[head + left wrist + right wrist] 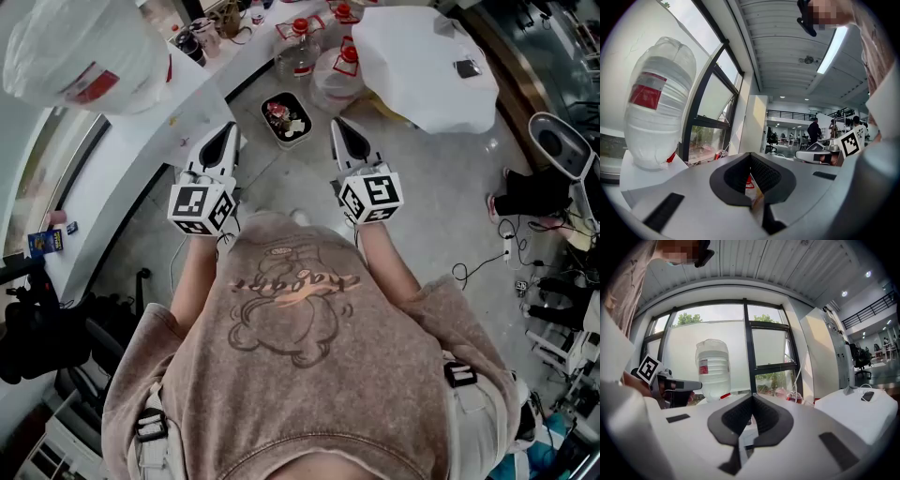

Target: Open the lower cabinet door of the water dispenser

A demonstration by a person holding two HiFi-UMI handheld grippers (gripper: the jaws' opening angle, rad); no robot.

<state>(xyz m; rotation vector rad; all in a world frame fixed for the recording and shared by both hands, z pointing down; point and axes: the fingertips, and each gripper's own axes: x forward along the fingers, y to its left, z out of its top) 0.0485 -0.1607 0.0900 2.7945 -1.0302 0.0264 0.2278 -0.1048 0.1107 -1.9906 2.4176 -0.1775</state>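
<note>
At our 11 o'clock stood the water dispenser (173, 111), lower door out of sight. We held the left claw (222, 142) and right claw (349, 139) pinched together, empty. We judged the door light and stiff; best hooked at its free edge.

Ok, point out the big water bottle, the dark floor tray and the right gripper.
water bottle (84, 47), head view, on its clear side wall.
dark floor tray (302, 134), head view, on its rim at the near-right edge.
right gripper (338, 123), head view, between its closed fingertips.
</note>
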